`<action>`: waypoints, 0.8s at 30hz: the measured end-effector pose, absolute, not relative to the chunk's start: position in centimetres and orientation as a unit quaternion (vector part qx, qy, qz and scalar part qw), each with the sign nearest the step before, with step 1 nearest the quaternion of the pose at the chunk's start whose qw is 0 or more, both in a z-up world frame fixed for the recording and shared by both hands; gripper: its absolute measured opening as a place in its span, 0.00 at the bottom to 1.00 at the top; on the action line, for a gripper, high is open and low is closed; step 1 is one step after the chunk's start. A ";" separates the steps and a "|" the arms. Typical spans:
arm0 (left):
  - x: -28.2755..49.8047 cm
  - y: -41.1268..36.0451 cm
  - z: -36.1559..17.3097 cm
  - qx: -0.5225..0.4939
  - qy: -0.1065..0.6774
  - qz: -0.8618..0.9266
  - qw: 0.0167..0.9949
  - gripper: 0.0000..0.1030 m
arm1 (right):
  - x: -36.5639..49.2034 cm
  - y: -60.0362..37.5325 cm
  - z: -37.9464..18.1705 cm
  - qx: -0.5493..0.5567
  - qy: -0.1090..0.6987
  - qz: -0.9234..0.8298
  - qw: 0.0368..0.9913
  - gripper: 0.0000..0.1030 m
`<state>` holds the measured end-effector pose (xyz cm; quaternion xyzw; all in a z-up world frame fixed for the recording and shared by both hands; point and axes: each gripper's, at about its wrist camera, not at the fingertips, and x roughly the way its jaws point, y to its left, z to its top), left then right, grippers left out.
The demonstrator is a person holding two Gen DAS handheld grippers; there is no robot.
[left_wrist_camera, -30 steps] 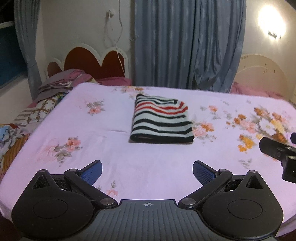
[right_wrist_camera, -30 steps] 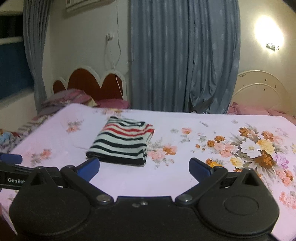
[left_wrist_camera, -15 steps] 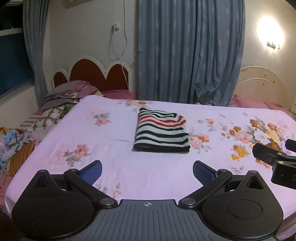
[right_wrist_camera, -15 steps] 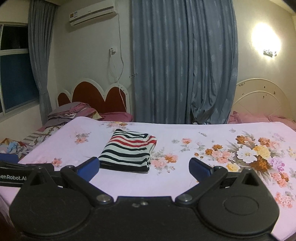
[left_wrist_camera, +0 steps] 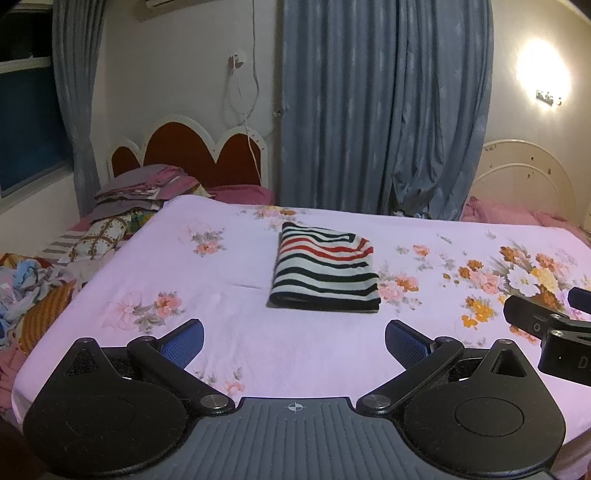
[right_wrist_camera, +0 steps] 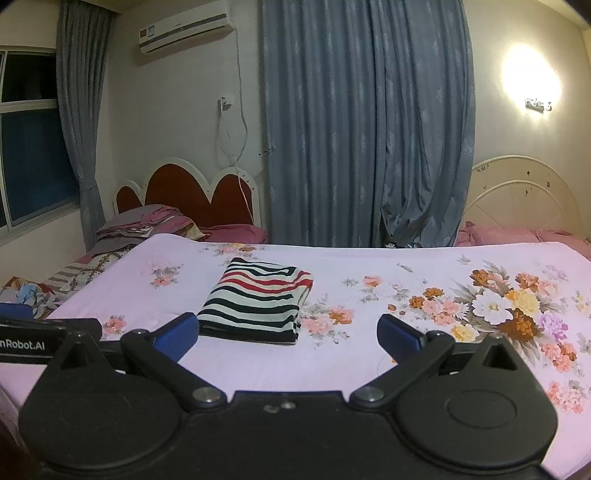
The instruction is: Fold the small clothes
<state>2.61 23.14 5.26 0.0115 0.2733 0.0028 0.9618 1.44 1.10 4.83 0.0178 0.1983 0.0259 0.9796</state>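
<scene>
Folded striped shirt (left_wrist_camera: 325, 275) on the bed (left_wrist_camera: 258, 332).
We hold our left tool (left_wrist_camera: 294, 338) and right tool (right_wrist_camera: 286, 332) spread wide, empty, well short of it.

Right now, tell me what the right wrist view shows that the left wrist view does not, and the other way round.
Only the right wrist view shows the whole air conditioner above the window, plus the left gripper's side marked "nRobot.AI".

Only the left wrist view shows the heap of unfolded clothes at the bed's left edge more fully, and the right gripper's side intruding.

Both show the folded striped garment lying flat on the floral bedsheet, the blue curtains, the scalloped headboard, the wall lamp, and each camera's own open gripper: left gripper.
</scene>
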 end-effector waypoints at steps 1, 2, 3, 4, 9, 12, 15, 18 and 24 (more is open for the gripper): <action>2.6 23.1 5.3 0.013 0.272 0.003 0.962 1.00 | 1.5 1.1 4.8 0.017 0.199 0.026 0.979 0.99; 2.6 22.9 5.3 0.015 0.272 0.003 0.962 1.00 | 1.5 1.0 4.8 0.018 0.200 0.026 0.979 0.99; 2.4 22.8 5.2 0.016 0.272 0.004 0.962 1.00 | 1.6 1.0 4.8 0.019 0.201 0.025 0.979 0.99; 2.4 22.7 5.2 0.017 0.273 0.004 0.962 1.00 | 1.6 1.0 4.8 0.020 0.202 0.025 0.979 0.99; 2.4 22.5 5.2 0.016 0.273 0.004 0.962 1.00 | 1.7 1.1 4.8 0.023 0.204 0.024 0.978 0.99; 2.4 22.4 5.3 0.017 0.273 0.004 0.962 1.00 | 1.7 1.0 4.7 0.023 0.204 0.026 0.978 0.99; 2.4 22.4 5.3 0.018 0.274 0.005 0.962 1.00 | 1.8 1.1 4.7 0.024 0.205 0.026 0.978 0.99; 2.4 22.4 5.3 0.017 0.275 0.005 0.961 1.00 | 1.8 1.0 4.7 0.025 0.205 0.026 0.978 0.99; 2.5 22.2 5.2 0.016 0.275 0.006 0.961 1.00 | 2.0 1.0 4.5 0.026 0.208 0.027 0.977 0.99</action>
